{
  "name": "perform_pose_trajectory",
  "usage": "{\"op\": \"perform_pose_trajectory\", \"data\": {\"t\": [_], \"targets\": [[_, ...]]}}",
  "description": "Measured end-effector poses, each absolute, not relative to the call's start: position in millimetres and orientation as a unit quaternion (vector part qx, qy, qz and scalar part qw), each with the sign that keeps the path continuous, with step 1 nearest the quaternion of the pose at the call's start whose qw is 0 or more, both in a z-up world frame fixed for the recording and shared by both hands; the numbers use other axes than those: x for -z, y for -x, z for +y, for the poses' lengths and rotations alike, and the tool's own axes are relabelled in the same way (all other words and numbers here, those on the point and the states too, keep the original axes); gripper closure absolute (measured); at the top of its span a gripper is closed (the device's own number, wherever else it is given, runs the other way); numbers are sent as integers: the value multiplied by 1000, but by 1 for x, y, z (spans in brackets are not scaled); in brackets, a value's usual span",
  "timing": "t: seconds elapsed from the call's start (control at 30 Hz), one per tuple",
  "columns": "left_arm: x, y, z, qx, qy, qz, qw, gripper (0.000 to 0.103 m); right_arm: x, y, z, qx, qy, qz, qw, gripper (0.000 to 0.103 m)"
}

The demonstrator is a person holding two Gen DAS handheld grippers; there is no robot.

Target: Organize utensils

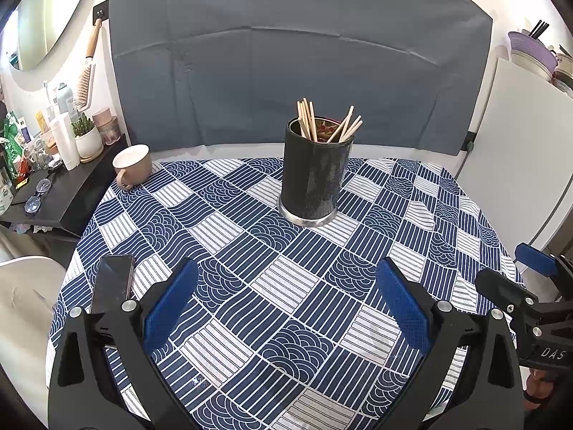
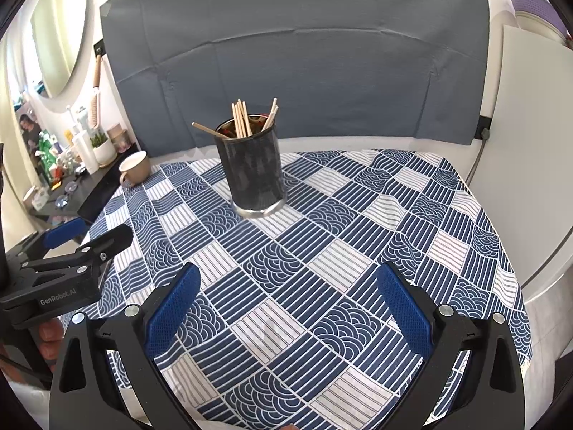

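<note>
A dark cylindrical holder (image 1: 312,179) (image 2: 254,175) with a metal base stands upright near the back of the table (image 1: 250,286) (image 2: 340,251). Several wooden chopsticks (image 1: 311,122) (image 2: 241,120) stick out of its top, one leaning far left in the right wrist view. My left gripper (image 1: 286,286) is open over the near cloth, well short of the holder, with nothing between its blue pads. My right gripper (image 2: 288,286) is also open and empty, to the holder's right and nearer. Each gripper shows in the other's view, the right (image 1: 526,279) and the left (image 2: 89,240).
A beige mug (image 1: 130,166) (image 2: 134,167) sits at the table's back left corner. A dark phone (image 1: 112,281) lies on the left of the cloth. A side shelf (image 1: 64,193) with bottles, a plant and glasses stands left. A white board (image 1: 519,150) stands right.
</note>
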State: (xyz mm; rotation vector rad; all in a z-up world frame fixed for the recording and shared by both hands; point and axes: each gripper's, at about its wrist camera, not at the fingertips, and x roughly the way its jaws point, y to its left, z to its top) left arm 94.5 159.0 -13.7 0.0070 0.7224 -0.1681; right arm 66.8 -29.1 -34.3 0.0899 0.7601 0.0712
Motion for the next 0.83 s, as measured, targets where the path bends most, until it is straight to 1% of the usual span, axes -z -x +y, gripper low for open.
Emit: {"op": "perform_pose_trajectory", "data": {"t": [0.83], "targets": [[8, -92, 160, 80, -4, 339, 937, 6, 35, -70, -28, -35, -38, 373, 926, 8]]}}
